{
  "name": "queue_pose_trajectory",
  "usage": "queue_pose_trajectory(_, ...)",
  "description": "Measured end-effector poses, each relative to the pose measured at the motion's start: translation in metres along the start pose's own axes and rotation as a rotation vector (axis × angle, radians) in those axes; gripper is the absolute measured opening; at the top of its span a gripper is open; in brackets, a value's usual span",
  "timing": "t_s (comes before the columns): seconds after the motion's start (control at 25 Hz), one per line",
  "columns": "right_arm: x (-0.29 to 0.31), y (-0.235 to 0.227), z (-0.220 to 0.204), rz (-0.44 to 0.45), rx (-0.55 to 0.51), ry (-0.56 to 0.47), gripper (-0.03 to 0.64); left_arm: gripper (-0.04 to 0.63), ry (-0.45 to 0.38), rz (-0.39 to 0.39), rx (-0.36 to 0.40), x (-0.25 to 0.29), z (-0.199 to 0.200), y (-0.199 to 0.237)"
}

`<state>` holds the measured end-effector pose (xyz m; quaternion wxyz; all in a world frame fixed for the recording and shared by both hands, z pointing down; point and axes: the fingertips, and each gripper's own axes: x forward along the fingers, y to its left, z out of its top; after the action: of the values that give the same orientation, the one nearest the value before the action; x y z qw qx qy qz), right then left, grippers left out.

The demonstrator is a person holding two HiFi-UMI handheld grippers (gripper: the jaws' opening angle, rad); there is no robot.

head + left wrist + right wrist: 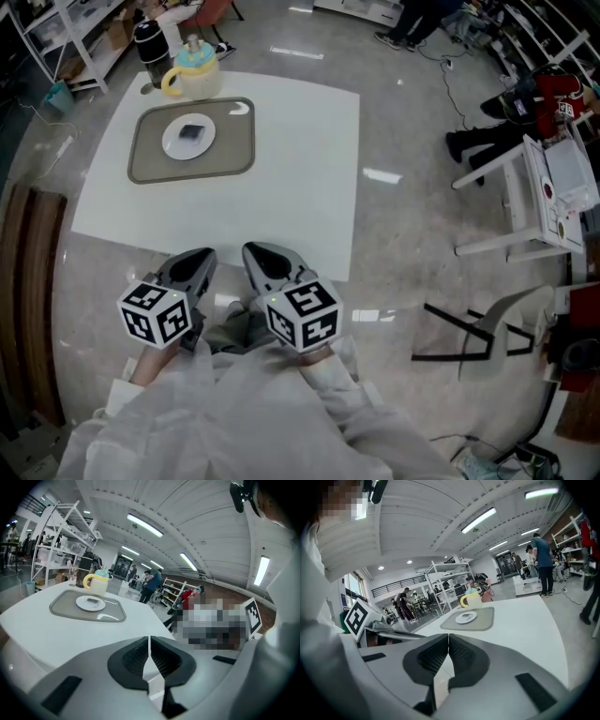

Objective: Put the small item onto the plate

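I saw the small item (191, 131) flat on the plate (171, 142) near the table's (300, 169) far left corner; I couldn't tell its long side. My left tongs (201, 257) and right tongs (254, 251) were closed, empty, far from it by the near edge.

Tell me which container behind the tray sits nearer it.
The cream cup with yellow handle and teal lid, right at the tray's far edge. The black flask stands further back.

White square table (300, 159): grey rounded-rectangle mat (150, 161) lies near far left corner. Cream mug with yellow handle (192, 77) just beyond mat. Black flask (150, 45) beyond mat's far left corner.
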<state>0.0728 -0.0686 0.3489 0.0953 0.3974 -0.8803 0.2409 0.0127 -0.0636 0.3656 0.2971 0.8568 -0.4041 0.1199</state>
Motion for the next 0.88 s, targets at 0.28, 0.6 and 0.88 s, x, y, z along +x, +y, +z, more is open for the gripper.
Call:
queue_pose_trajectory(0.28, 0.007, 0.007, 0.006, -0.018, -0.028, 0.000, 0.015, 0.023, -0.009, -0.001, 0.005, -0.008, 0.005, 0.009)
queue_pose_trajectory(0.6, 0.013, 0.019, 0.002, -0.031, -0.048, 0.014, 0.015, 0.021, -0.012, -0.011, 0.004, -0.017, 0.004, 0.016)
queue_pose_trajectory(0.88, 0.018, 0.024, 0.001, -0.032, -0.054, 0.020, 0.015, 0.021, -0.014, -0.012, 0.003, -0.021, 0.007, 0.021)
